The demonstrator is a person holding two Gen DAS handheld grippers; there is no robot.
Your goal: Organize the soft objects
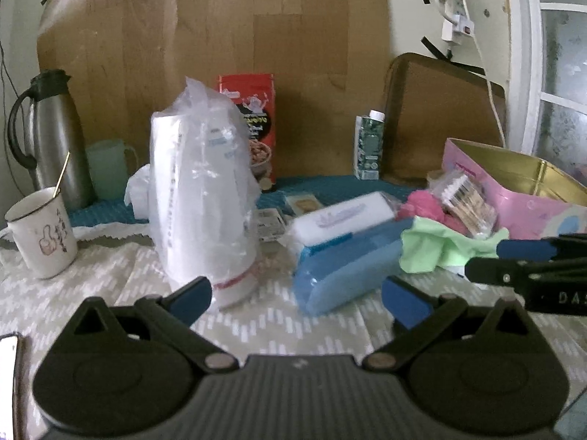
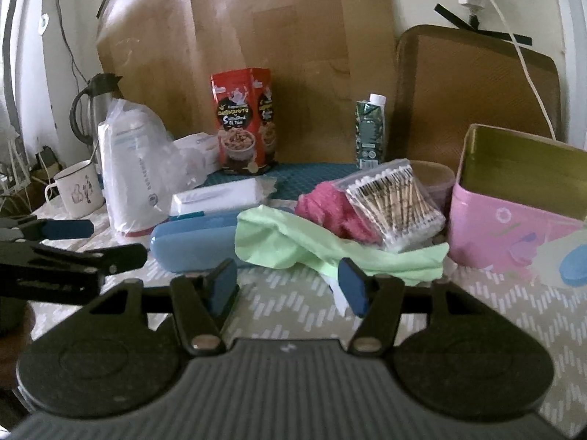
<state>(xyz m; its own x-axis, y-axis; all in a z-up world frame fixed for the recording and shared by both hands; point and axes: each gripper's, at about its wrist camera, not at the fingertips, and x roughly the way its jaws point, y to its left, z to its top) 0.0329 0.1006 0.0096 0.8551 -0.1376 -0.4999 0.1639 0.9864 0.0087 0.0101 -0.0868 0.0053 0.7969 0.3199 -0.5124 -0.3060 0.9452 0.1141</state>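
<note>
While both hand-held grippers, left [image 1: 297, 299] and right [image 2: 288, 286], hover open and empty, the green cloth [image 2: 293, 242] just ahead could drag the cotton swabs [image 2: 394, 205] resting on it.

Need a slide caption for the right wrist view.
Right gripper open and empty before a green cloth, pink yarn, cotton swabs and an open pink tin.

Green cloth [image 2: 330, 245] matt, soft; pink tin [image 2: 513, 227] glossy metal; thermos [image 1: 55, 135] brushed steel; blue case [image 2: 194, 242] smooth plastic.
</note>
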